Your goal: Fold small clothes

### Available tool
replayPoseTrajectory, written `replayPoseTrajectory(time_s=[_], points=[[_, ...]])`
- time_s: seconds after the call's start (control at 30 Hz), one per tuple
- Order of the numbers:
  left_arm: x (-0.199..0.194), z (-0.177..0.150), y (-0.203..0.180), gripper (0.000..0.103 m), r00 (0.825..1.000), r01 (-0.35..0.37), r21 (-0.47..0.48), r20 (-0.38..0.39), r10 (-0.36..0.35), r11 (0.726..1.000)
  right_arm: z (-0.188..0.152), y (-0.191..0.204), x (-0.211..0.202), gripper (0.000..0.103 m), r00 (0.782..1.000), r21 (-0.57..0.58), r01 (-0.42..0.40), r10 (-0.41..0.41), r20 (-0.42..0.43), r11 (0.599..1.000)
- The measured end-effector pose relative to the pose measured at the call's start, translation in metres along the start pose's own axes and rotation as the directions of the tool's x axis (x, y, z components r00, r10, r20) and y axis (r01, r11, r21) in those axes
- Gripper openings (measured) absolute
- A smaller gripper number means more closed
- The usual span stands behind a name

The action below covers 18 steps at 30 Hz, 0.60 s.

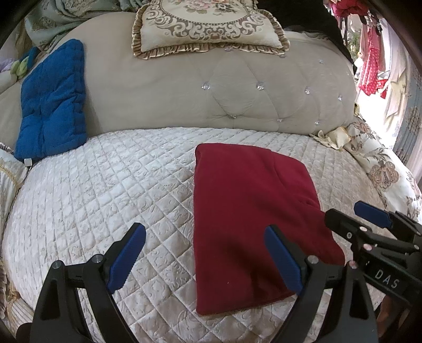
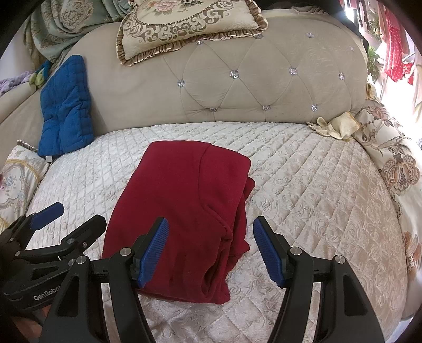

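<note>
A dark red garment [image 1: 253, 211] lies folded into a long rectangle on the quilted cream bedspread [image 1: 105, 190], roughly midway between the side edges of the bed and running from near the tufted headboard [image 1: 211, 92] toward the near edge. What kind of garment it is cannot be told; in the right wrist view a curved seam and bunched layers show along its right side, and its near left corner is hidden behind a blue pad [image 2: 154, 250]. The left gripper [image 1: 205, 258] hangs above the near end of the cloth with its fingers spread wide and nothing between them. The right gripper [image 2: 211, 248] hangs likewise, its fingers wide apart and empty. A blue quilted cushion [image 1: 52, 103] leans against the headboard at the left, its lower corner cut by a small white tag. An ornate frilled pillow [image 2: 190, 23] is cropped by the top of both views, and a crumpled pale cloth [image 2: 335, 126] sits at the right end of the headboard.
</note>
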State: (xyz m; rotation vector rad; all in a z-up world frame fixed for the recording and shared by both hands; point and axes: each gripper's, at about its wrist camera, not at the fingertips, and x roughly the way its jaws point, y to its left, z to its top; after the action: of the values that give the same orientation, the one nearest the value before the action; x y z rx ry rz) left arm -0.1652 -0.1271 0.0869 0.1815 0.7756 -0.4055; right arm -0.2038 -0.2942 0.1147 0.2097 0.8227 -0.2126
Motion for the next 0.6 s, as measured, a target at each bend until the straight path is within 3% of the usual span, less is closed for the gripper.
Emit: replayPoseTrajectory(time_s=[0.6], points=[[-0.0032, 0.0011, -0.0062, 0.094, 1.0, -0.014, 0.019, 0.002, 0.014, 1.0, 0.0007, -0.0063, -0.0003, 0.046, 1.0, 0.012, -0.004, 0.004, -0.001, 1.0]])
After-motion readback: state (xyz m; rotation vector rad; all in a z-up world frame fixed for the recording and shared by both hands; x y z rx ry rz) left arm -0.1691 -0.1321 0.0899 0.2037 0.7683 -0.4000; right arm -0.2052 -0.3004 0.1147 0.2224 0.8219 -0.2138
